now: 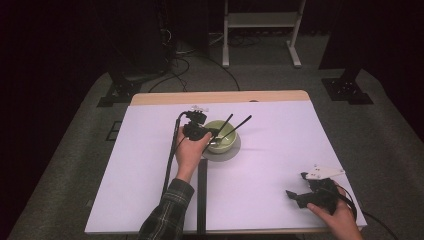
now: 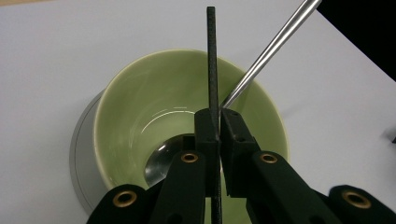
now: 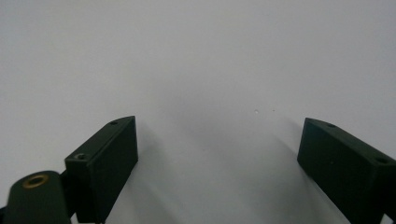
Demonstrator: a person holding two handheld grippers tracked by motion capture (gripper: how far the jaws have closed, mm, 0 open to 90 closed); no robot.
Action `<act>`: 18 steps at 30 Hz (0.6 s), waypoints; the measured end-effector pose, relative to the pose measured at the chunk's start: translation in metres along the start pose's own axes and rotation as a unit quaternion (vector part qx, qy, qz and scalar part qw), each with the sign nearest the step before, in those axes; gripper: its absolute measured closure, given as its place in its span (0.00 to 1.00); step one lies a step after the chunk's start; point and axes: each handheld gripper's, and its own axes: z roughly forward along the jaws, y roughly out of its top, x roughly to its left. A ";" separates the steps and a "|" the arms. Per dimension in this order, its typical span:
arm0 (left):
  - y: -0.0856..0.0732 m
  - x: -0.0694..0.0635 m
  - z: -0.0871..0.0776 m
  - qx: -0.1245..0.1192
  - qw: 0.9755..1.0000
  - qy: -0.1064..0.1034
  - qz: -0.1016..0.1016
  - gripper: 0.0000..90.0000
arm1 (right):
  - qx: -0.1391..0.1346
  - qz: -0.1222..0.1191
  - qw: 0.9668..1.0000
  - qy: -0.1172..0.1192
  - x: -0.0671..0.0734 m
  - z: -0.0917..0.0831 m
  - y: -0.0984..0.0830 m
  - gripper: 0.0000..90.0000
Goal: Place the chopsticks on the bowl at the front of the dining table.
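Holding a black stick [image 2: 212, 60] tight, my left gripper [image 2: 218, 114] hangs right over the green bowl [image 2: 140, 107]. Its jaws are pressed together on the stick, which pokes up past the tips and over the far rim. Just right of the tips, a silver stick [image 2: 271, 46] leans up out of the bowl. Below the tips, a spoon [image 2: 161, 163] lies in the bottom, and my jaws hide part of it. My left hand [image 1: 189, 150] reaches forward, with a plaid sleeve [image 1: 167, 212] behind it. My right gripper [image 3: 218, 154] rests low on the white table [image 3: 196, 60], far from the bowl, jaws spread wide with nothing between them. My right hand [image 1: 337, 217] is cut off at the edge.
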 end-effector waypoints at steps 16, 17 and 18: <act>0.009 -0.007 0.014 0.001 1.000 0.005 -0.002 0.96 | 0.000 0.000 1.000 0.000 0.000 0.000 0.000 0.12; 0.009 -0.007 0.014 0.001 1.000 0.006 -0.002 0.96 | 0.000 0.000 1.000 0.000 0.000 0.000 0.000 0.12; 0.010 -0.007 0.015 0.001 1.000 0.005 -0.001 0.96 | 0.000 0.000 1.000 0.000 0.000 0.000 0.000 0.12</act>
